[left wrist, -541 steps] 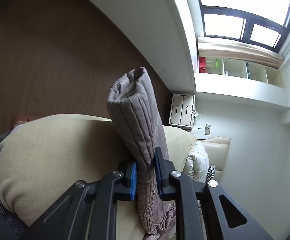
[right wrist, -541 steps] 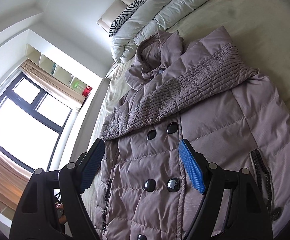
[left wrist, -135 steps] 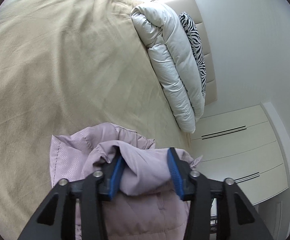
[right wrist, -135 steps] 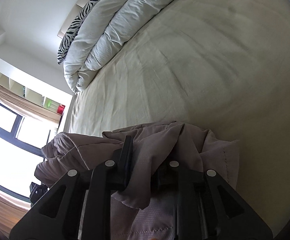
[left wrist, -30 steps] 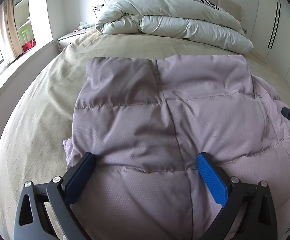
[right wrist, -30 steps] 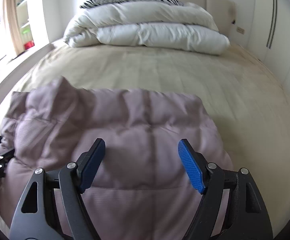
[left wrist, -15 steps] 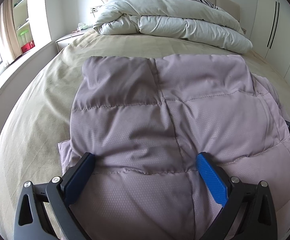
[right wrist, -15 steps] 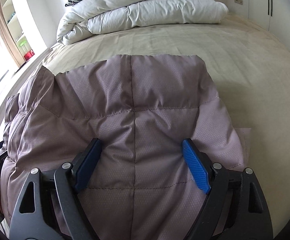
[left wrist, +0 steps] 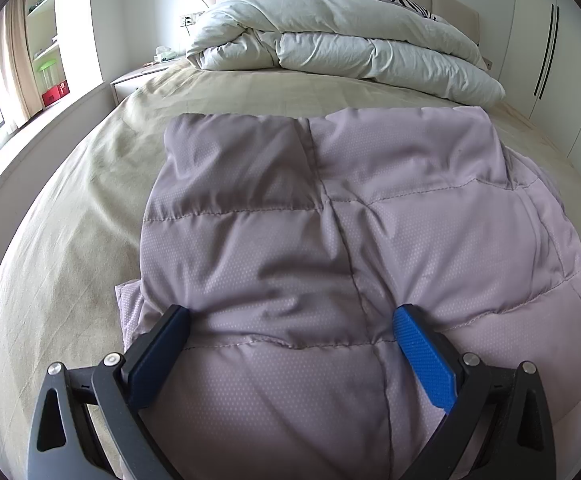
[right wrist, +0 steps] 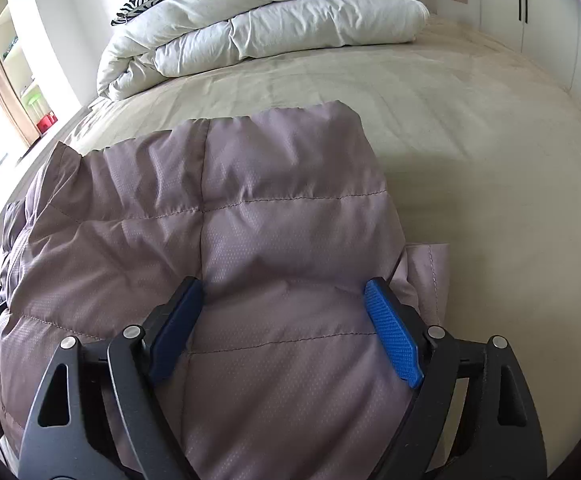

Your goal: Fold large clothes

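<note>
On the near half of the bed (left wrist: 70, 208), well short of the rolled white duvet (left wrist: 342, 48) at the headboard end, lies our folded mauve puffer coat (left wrist: 330, 240) — a thick quilted bundle with its far edge turned toward the duvet. We judge it light for its bulk, soft and springy, with a smooth shell that will likely slide on itself; a fold will tend to puff back up, so pressing it flat matters as much as placing it. We would take hold at a stitched seam or at the doubled edge, where the padding is thinner, rather than on a fat baffle. Our left gripper (left wrist: 290, 320) has its jaws spread wide over the coat's near left part, pinching nothing; our right gripper (right wrist: 286, 300) likewise stands wide over the near right part, with nothing clamped between the pads. A thin flap of the coat (right wrist: 430, 264) pokes out past the bundle's right edge — it wants tucking. Beyond the coat toward the duvet, and to its right, the sheet is bare, so we have room; the coat's left side sits nearer the bed's window-side edge.
</note>
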Demonstrator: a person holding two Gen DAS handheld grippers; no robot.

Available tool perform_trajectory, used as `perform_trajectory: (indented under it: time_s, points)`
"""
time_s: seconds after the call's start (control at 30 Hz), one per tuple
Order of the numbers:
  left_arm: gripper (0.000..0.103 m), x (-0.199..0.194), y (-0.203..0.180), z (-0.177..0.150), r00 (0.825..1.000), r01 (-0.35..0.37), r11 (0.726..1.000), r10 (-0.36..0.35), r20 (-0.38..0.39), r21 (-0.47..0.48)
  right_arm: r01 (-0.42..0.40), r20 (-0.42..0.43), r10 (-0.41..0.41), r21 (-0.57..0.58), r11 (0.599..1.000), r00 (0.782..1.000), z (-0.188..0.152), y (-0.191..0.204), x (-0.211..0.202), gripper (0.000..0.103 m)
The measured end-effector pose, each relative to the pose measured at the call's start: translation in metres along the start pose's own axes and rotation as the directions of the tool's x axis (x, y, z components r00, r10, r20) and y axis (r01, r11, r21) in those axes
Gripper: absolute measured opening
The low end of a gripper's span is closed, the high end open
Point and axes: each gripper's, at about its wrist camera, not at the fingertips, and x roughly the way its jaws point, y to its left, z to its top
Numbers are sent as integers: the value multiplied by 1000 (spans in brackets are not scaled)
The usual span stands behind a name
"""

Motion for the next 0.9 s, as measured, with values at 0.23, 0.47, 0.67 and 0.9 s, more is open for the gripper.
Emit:
perform_trajectory:
  time_s: [0.23, 0.47, 0.67, 0.9]
  points:
    - [103, -2, -1, 1, 1000, 0, 1000, 0, 8, -1, -14, 24, 14, 11, 1000, 1000, -6, -4, 4, 84]
    - [103, -17, 8, 1, 999, 52, 998, -51, 19, -35, -54, 102, 44, 102, 993, 994, -12, -15, -44, 84]
    - [103, -83, 44, -9, 973, 223, 965, -212, 92, -138, -152, 211, 115, 164, 975, 971, -17, -55, -115, 97]
    - [103, -82, 115, -35, 930, 351, 854, -365, 41, -384, -254, 32, 252, 175, 951, 967, -22, -103, -112, 97]
